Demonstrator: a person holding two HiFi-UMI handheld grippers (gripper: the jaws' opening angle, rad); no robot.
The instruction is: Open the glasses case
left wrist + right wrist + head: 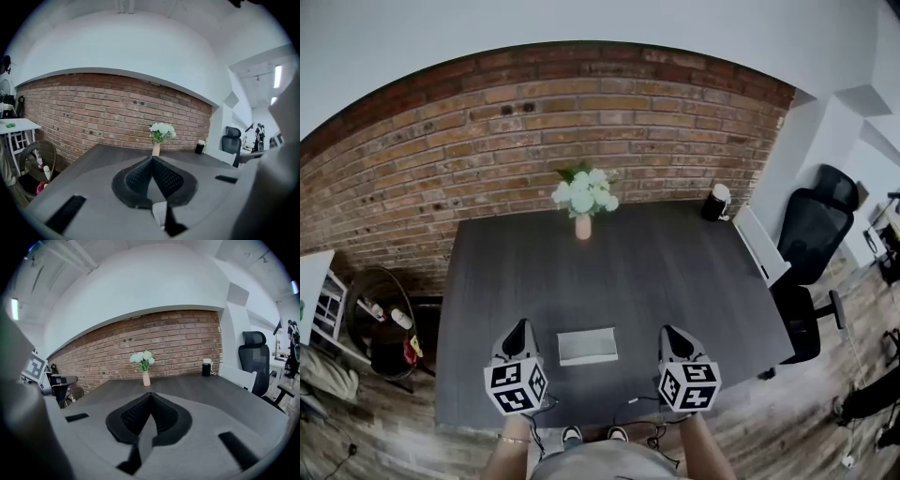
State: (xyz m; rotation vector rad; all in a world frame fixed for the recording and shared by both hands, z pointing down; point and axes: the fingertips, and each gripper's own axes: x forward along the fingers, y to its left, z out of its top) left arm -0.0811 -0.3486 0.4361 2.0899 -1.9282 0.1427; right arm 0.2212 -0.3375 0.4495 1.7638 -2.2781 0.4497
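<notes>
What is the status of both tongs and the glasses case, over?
Left tongs shut, empty; right tongs shut, empty. Glasses case flat on table between them, looks closed, untouched. Path clear; flower vase at far edge.

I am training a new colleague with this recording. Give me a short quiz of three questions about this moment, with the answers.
1. True or false: the glasses case lies on the table between the left gripper and the right gripper.
2. The right gripper's jaws are: A) wide apart; B) together, with nothing between them; C) closed on the case.
3. Fill in: the vase of flowers stands near the table's ___ edge, beside the brick wall.
Key: 1 true; 2 B; 3 far.
</notes>
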